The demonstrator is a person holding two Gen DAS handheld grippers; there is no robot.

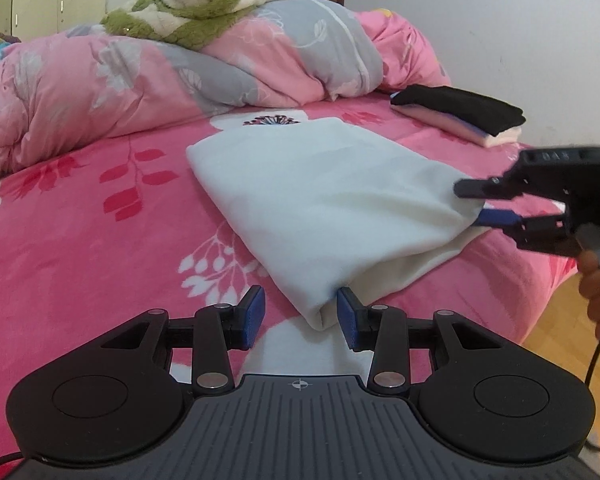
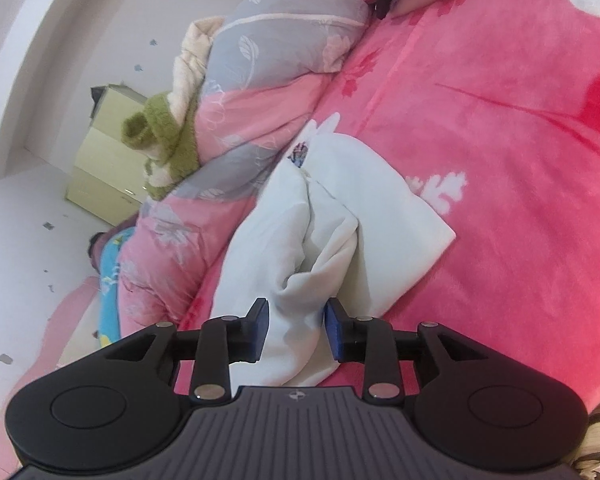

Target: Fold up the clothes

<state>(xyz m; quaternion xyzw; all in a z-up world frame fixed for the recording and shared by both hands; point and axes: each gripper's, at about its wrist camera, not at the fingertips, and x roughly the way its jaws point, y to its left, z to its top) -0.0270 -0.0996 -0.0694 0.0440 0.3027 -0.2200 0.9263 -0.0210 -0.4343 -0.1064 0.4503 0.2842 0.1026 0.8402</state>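
While spread round the white garment (image 1: 308, 184) corners, both jaws open, unclamped.

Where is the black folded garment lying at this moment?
In the left wrist view, the black folded garment lies at the far right of the bed, on top of a pale pink folded piece, beyond the white garment and beside the rolled quilt.

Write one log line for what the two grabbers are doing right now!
left gripper: open at white garment corner | right gripper: open around its bunched edge | garment: partly folded on pink bed
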